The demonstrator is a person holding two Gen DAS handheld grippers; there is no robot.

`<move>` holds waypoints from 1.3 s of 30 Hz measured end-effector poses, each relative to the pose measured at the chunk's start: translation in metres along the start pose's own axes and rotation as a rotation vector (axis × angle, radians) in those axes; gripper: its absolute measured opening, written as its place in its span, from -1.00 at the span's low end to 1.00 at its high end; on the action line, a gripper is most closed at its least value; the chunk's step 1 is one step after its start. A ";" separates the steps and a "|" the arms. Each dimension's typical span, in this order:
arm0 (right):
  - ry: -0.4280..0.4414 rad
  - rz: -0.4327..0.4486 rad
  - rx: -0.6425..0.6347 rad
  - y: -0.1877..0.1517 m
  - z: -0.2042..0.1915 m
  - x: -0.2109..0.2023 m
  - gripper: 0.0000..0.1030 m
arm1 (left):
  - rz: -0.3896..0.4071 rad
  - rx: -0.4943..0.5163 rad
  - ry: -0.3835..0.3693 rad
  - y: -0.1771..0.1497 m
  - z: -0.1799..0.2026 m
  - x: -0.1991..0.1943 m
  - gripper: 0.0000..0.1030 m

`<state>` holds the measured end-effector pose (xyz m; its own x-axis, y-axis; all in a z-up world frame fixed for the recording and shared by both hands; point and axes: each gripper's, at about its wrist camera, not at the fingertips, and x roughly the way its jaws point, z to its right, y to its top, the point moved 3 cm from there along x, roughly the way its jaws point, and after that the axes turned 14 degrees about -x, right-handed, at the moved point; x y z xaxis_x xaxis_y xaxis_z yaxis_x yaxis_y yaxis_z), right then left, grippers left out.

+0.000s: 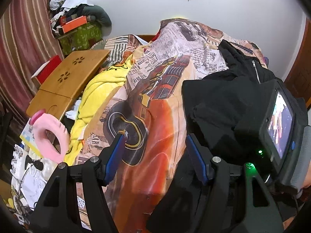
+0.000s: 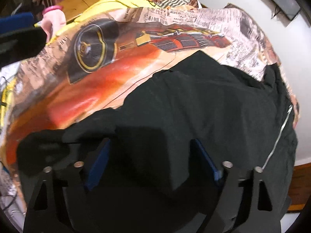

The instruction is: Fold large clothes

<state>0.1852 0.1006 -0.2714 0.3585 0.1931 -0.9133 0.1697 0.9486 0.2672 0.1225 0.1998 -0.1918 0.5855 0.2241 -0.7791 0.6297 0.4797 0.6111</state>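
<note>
A large black zip-up garment (image 1: 223,101) lies on a bed covered by a quilt printed with a red car and newsprint (image 1: 155,116). Its silver zipper (image 1: 256,71) shows at the far right. My left gripper (image 1: 155,137) is open and empty, over the quilt just left of the garment's edge. The other gripper's body with its lit screen (image 1: 279,128) sits on the garment at right. In the right wrist view my right gripper (image 2: 149,145) is open low over the black garment (image 2: 194,106), with fabric between and beneath its blue fingers (image 2: 204,157). The zipper (image 2: 279,134) runs down the right.
A yellow blanket (image 1: 97,89) lies left of the quilt. A wooden lap table (image 1: 68,79), a pink neck pillow (image 1: 50,136) and papers crowd the left. A pile of boxes and clothes (image 1: 77,25) stands by the striped curtain. The white wall (image 1: 213,9) is behind.
</note>
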 end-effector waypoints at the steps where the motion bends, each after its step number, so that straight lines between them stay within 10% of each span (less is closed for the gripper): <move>1: -0.021 0.004 -0.001 0.000 0.002 -0.002 0.08 | 0.002 0.002 0.001 0.000 0.000 0.000 0.25; 5: 0.056 0.064 0.051 -0.004 0.010 -0.017 -0.48 | 0.006 0.005 -0.003 0.001 0.004 -0.001 0.25; 13: 0.045 0.274 0.261 -0.022 0.059 -0.082 -0.58 | 0.015 0.006 -0.010 0.004 0.013 -0.006 0.25; 24: -0.177 0.486 0.567 -0.103 0.158 -0.185 -0.61 | 0.007 0.076 -0.052 -0.002 0.055 -0.007 0.25; 39: -0.093 0.242 0.928 -0.245 0.164 -0.104 -0.68 | -0.041 0.186 -0.102 -0.018 0.113 0.003 0.25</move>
<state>0.2565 -0.1934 -0.1913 0.5442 0.2990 -0.7839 0.7255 0.3015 0.6187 0.1703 0.0960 -0.1892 0.6003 0.1163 -0.7913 0.7317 0.3195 0.6020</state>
